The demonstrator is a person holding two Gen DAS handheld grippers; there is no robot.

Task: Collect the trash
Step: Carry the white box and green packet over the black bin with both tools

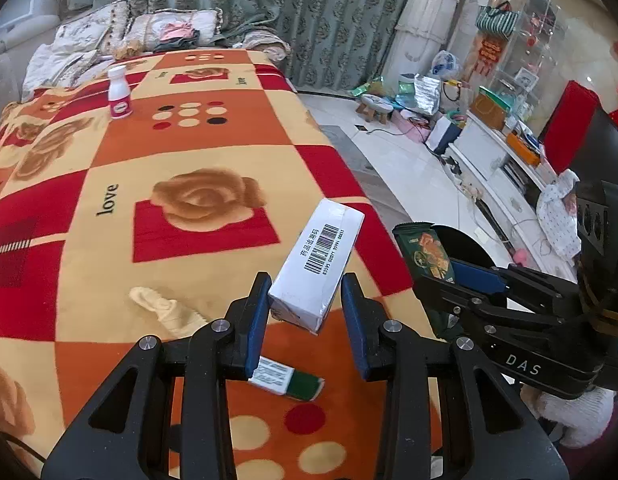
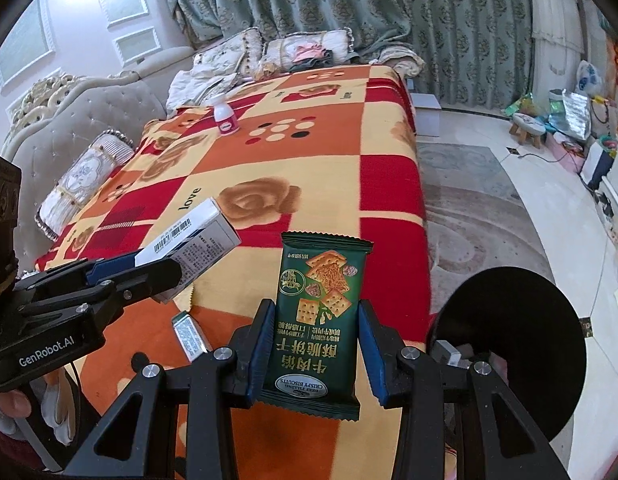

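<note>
My left gripper (image 1: 305,312) is shut on a white medicine box (image 1: 317,264) with a barcode and holds it above the blanket; the box also shows in the right wrist view (image 2: 193,240). My right gripper (image 2: 317,344) is shut on a green biscuit packet (image 2: 319,320), seen from the side in the left wrist view (image 1: 427,256). A small white and green box (image 1: 287,378) lies on the blanket under my left gripper, also in the right wrist view (image 2: 191,334). A white bottle with a pink label (image 1: 119,94) stands far up the blanket (image 2: 225,120).
The sofa is covered by an orange, red and cream rose blanket (image 1: 169,160). A round black bin (image 2: 509,344) stands on the floor by the sofa's right edge. Cushions (image 2: 237,56) lie at the far end. A white TV cabinet (image 1: 489,152) and floor clutter are on the right.
</note>
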